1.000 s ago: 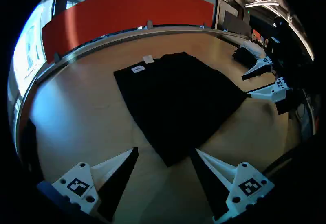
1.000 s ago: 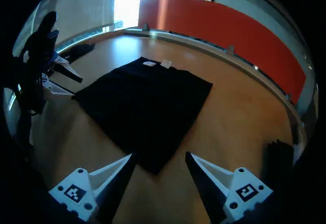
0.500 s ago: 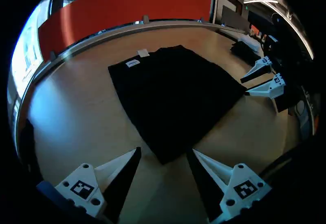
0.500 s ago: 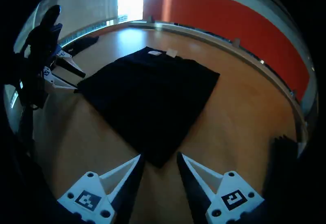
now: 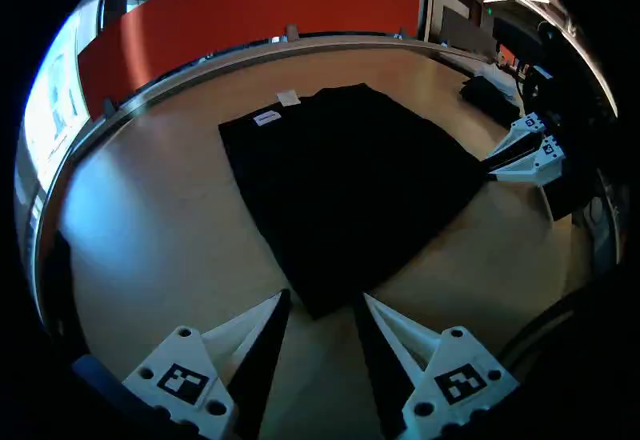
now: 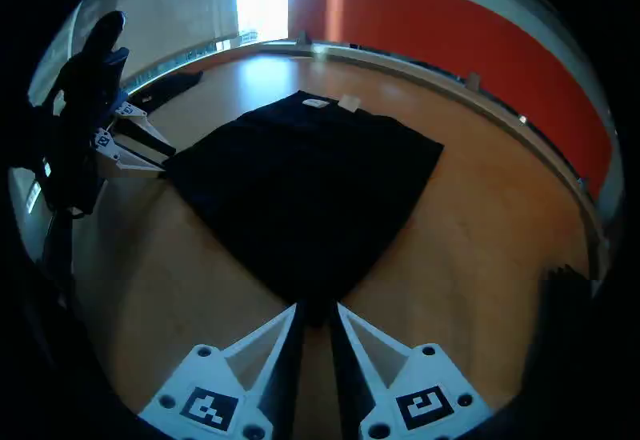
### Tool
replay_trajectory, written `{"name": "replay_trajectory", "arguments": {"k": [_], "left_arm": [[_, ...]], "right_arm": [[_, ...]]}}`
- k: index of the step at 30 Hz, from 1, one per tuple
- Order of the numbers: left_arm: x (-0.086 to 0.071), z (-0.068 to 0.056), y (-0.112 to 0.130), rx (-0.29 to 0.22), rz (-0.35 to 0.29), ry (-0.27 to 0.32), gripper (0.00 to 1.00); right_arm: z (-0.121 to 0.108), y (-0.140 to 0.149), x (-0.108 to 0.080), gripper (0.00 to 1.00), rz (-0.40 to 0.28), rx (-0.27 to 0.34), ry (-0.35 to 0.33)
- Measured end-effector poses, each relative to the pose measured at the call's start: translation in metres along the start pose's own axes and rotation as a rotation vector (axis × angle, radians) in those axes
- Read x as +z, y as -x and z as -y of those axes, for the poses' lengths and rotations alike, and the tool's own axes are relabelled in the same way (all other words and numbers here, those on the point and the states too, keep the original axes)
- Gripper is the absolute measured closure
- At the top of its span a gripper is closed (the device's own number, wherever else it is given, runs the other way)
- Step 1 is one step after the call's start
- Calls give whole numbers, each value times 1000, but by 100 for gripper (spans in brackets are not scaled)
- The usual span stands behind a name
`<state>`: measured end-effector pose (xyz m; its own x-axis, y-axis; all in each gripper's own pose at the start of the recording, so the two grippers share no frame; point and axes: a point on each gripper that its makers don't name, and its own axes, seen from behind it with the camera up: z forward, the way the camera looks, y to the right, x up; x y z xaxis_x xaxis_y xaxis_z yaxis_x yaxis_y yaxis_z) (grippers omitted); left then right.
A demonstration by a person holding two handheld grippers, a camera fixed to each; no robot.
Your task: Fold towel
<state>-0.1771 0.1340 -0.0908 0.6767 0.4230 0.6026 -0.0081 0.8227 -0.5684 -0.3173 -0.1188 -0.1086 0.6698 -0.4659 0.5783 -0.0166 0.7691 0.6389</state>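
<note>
A black towel [image 5: 352, 176] lies flat on the wooden table [image 5: 160, 224]; a white tag [image 5: 269, 118] sits at its far edge. My left gripper [image 5: 322, 300] is open, its fingers on either side of the towel's near corner and not pressing on it. My right gripper [image 6: 316, 310] is shut on the towel's [image 6: 304, 184] opposite corner, which is pinched between the fingertips. Each gripper shows far off in the other's view: the right gripper [image 5: 490, 168] at the towel's right corner, the left gripper [image 6: 160, 160] at its left corner.
An orange wall panel [image 5: 240, 16] runs behind the table's far rim. A dark bundle [image 5: 492, 96] lies at the far right of the left gripper view, and again as a dark bundle [image 6: 168, 88] at the far left of the right gripper view. Bare wood surrounds the towel.
Both grippers have narrowed around the towel's corners. The right one went from wide open to pinching its corner. The left one has closed partway. The towel still lies flat.
</note>
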Motion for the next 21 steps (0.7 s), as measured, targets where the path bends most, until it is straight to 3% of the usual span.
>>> {"name": "replay_trajectory", "arguments": {"k": [9,13,17,21], "left_arm": [[-1,-1,2,-11,8,-5,63],[-1,-1,3,-24,12,-5,66],[-1,3,3,-32,16,-18,79],[-1,3,3,-33,15,-19,80]], "right_arm": [[-1,0,1,82,4,4,10],[-1,-1,2,83,7,4,14],[-1,-1,2,84,9,9,15],[-2,-1,3,85,11,13,16]]}}
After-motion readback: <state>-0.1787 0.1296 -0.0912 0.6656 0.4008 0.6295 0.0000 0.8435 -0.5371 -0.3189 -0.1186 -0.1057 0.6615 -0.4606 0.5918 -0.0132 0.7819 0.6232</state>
